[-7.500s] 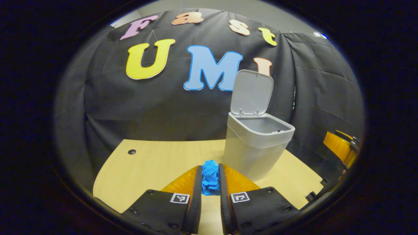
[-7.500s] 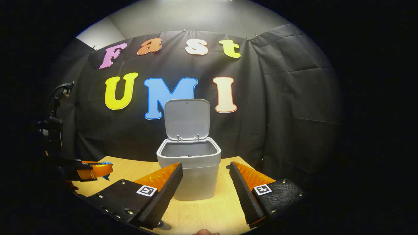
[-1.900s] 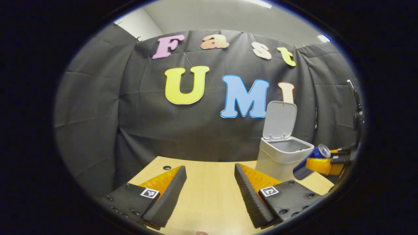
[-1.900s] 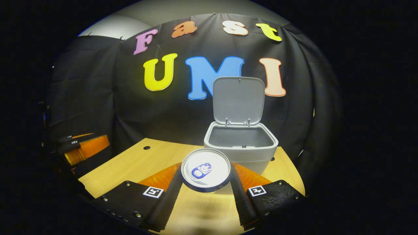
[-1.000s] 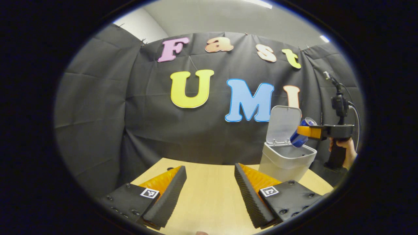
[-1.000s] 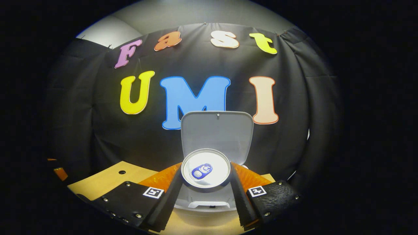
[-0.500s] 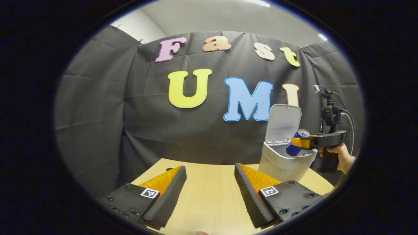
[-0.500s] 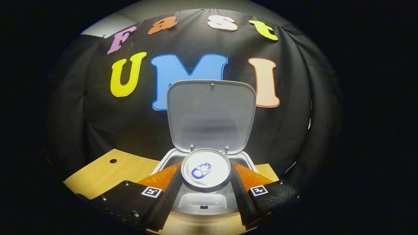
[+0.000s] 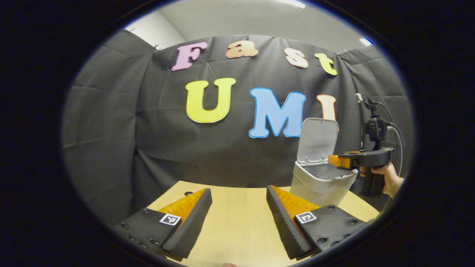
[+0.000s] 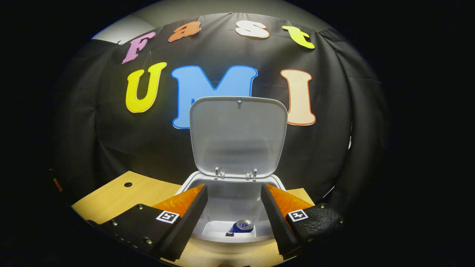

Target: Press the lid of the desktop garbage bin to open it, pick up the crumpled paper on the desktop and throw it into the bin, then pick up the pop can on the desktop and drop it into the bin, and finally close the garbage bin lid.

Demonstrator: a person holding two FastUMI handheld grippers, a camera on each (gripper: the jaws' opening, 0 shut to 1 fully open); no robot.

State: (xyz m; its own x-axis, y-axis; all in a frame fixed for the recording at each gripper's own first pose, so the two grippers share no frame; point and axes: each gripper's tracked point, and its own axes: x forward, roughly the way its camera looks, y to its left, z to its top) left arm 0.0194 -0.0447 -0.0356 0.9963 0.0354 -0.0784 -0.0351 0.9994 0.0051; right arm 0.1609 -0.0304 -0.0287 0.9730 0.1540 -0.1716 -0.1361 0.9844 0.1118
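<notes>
hovering right over the bin's mouth, the right gripper (image 10: 233,191) had its jaws spread wide with nothing between them. down below, in the right gripper view, the pop can (image 10: 242,226) lay inside the garbage bin (image 10: 226,231), its silver end facing up toward the camera, resting near the bottom of the grey interior. a small dark bit sat just beside the can; what it was could not be told. the crumpled paper could not be made out from here. the lid (image 10: 238,136) stood upright on its hinges at the back edge, fully swung up against the black cloth wall (image 10: 96,148).

over in the left gripper view, the left gripper (image 9: 239,202) sat low above the wooden desktop (image 9: 237,226), well apart from the bin, fingers (image 9: 193,218) parted and empty. the garbage bin (image 9: 321,183) stood toward the far right of the desktop, lid (image 9: 317,141) raised. the right gripper (image 9: 336,160) reached level across the bin's open top, held by a hand (image 9: 386,174) wrapped around its handle, with a cable looping from the camera mount above it. a small round hole (image 10: 128,184) marked the desktop on the far left corner in the right gripper view.
</notes>
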